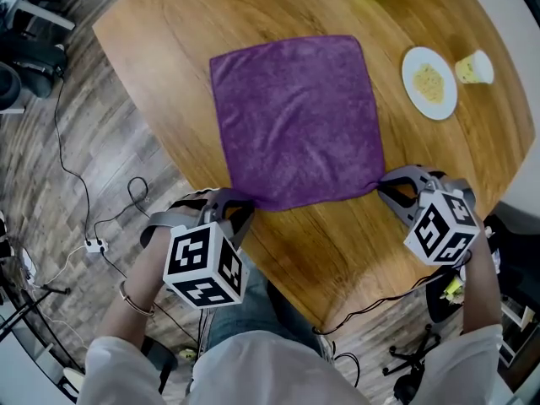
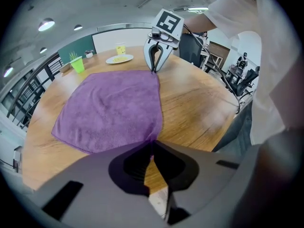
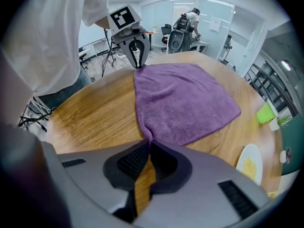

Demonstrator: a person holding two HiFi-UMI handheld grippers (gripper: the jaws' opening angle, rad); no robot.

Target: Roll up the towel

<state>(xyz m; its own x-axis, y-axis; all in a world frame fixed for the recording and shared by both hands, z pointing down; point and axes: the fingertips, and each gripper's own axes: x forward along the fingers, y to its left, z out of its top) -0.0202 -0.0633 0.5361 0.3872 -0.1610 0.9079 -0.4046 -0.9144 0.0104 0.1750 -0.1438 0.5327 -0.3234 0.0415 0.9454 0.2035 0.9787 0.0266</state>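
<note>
1. The towel lies flat and fully spread on the surface, with nothing rolled yet. All of it stretches away from the person, ahead of both tools.
2. The left tool is clenched on the towel's near left corner. Its own view shows the purple cloth pinched at the tips of the closed jaws.
3. The right tool is clenched the same way on the near right corner, with cloth drawn up into its closed jaws.
4. The relation that matters is that the near edge runs straight from one tool to the other. That edge looks set to be the roll's long axis, with the rest of the cloth lying beyond it toward the far side.
5. Neither hand is nearer — each holds its own corner. The edge sits slightly askew in the head view, with the left corner a little closer to the person.
6. The judged next move is to carry both corners forward together over the cloth, keeping the edge taut and level between them so the roll starts even.
7. A plate sits off to the right, well apart from the towel and outside that path.
</note>
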